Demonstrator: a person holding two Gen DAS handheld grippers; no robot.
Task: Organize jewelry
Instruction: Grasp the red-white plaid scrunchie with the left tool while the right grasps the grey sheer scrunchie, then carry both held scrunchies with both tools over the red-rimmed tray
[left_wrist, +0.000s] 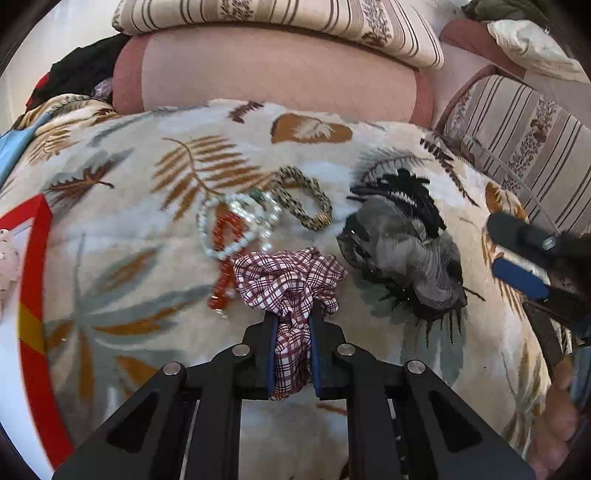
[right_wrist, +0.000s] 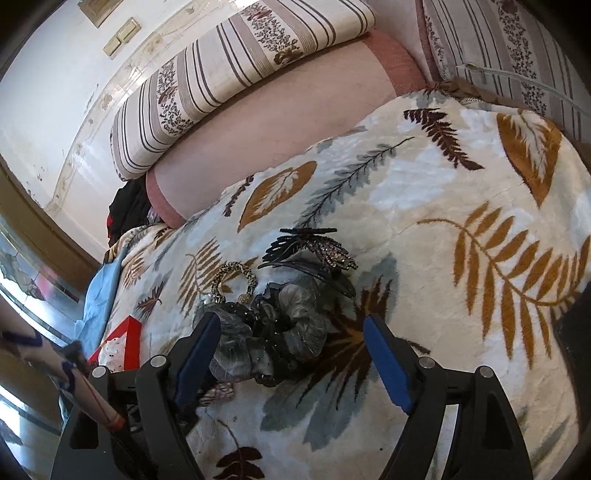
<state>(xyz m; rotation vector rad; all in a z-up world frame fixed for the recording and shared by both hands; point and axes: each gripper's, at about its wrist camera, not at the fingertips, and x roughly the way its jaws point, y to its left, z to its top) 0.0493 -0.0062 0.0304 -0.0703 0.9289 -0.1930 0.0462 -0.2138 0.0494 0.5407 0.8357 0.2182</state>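
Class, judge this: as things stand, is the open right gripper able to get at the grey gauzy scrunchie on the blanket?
Probably yes: the right gripper is open, the grey gauzy scrunchie lies uncovered just ahead.

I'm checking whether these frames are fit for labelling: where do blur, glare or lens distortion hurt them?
Left wrist view: the red-rimmed box at the left edge is smeared, the pearl bracelets are soft, the maroon checked scrunchie is sharp; fisheye bends the leaf-print blanket. Right wrist view: daylight washes out the white wall, and the grey ruffled scrunchie stays readable.
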